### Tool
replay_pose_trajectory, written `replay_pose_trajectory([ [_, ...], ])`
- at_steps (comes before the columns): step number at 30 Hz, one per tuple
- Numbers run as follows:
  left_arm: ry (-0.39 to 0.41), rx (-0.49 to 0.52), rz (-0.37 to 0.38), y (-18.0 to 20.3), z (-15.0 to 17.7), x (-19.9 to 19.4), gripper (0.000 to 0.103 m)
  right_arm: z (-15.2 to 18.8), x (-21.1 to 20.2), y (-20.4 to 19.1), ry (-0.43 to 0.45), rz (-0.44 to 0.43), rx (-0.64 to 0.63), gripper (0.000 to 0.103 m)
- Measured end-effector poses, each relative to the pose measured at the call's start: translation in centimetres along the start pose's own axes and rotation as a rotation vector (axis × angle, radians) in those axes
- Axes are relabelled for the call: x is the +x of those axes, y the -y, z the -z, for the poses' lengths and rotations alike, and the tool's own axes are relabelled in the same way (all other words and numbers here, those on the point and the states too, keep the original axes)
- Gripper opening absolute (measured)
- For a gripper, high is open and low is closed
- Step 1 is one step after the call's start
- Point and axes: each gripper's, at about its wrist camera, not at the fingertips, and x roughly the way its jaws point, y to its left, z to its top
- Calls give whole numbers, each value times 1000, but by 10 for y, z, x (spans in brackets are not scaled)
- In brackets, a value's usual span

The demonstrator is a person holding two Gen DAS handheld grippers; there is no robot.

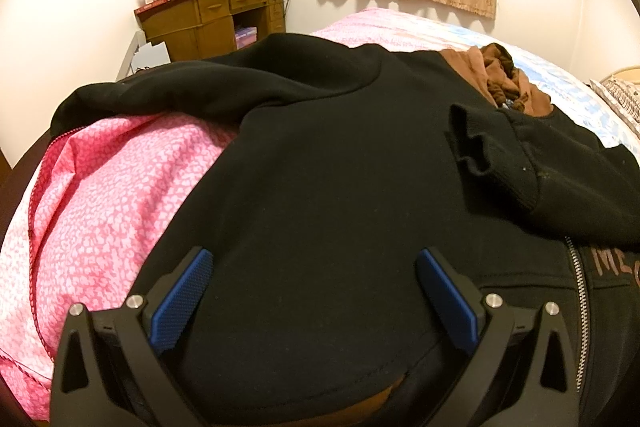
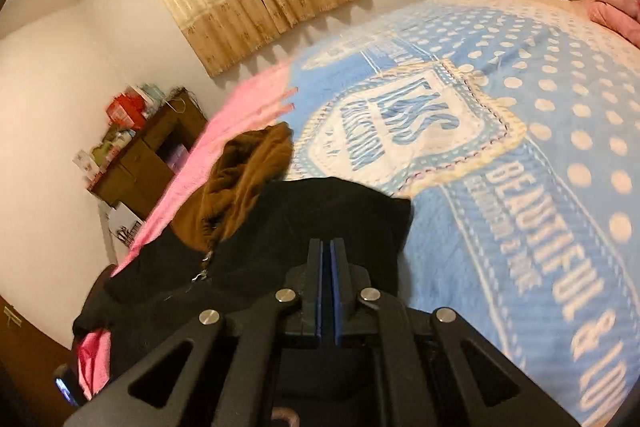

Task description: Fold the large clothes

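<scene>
The black zip-up hoodie point(image 1: 320, 155) lies spread across the bed point(image 2: 520, 187), over the pink quilt point(image 1: 100, 195), one sleeve point(image 1: 492, 147) already thrown in across the body. So the fold looks barely begun: the far side is loose, and the brown lining point(image 2: 244, 179) bunches at the hood end. The left hand-held gripper point(image 1: 314, 303) hovers over the near hem, jaws wide apart, nothing in them. The right hand-held gripper point(image 2: 329, 267) has its pads pressed together over the dark fabric; whether it pinches any cloth, I can't tell. Second sleeve and body folds remain, by my reckoning.
</scene>
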Motion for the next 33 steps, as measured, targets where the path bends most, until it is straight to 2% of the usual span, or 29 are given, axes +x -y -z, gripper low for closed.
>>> replay_pose_trajectory([
  [1, 0, 0, 0, 0, 0, 0, 103, -1, 8, 3, -26, 3, 9, 4],
  [3, 0, 0, 1, 0, 0, 0, 103, -4, 26, 15, -68, -48, 60, 4],
  [6, 1, -1, 2, 0, 0, 1, 103, 1, 25, 25, -30, -100, 97, 5],
  [9, 0, 2, -2, 1, 0, 1, 103, 2, 24, 24, -15, -92, 76, 7],
  [10, 0, 3, -3, 2, 0, 1, 103, 2, 22, 23, -15, -101, 68, 17],
  [11, 0, 2, -3, 2, 0, 1, 103, 2, 20, 24, -17, -113, 60, 32],
  [12, 0, 3, -3, 2, 0, 1, 103, 0, 19, 23, -13, -134, 58, 84],
  [13, 1, 3, -4, 2, 0, 1, 103, 0, 15, 22, -3, -158, 56, 102],
  [15, 1, 3, -3, 2, 0, 1, 103, -2, 12, 19, 6, -197, 41, 102],
  [17, 0, 3, -4, 2, 0, 1, 103, -3, 14, 11, -11, -115, 8, 102],
  [21, 1, 4, -5, 2, 0, 2, 103, 0, 42, -8, -102, 37, -119, 102],
  [24, 0, 4, -4, 2, 0, 2, 103, 2, 69, -8, -158, 51, -118, 102],
  [25, 0, 4, -4, 2, 0, 2, 103, 4, 74, -7, -176, 47, -118, 90],
  [26, 1, 4, -4, 2, 0, 2, 103, 6, 82, -7, -202, 67, -136, 70],
  [27, 1, 4, -4, 2, 0, 2, 103, 8, 84, -9, -205, 85, -156, 41],
  [31, 1, 4, -5, 2, 0, 2, 103, 13, 71, -16, -148, 106, -216, 28],
  [33, 1, 4, -4, 2, 0, 2, 103, 15, 59, -14, -100, 133, -215, 27],
])
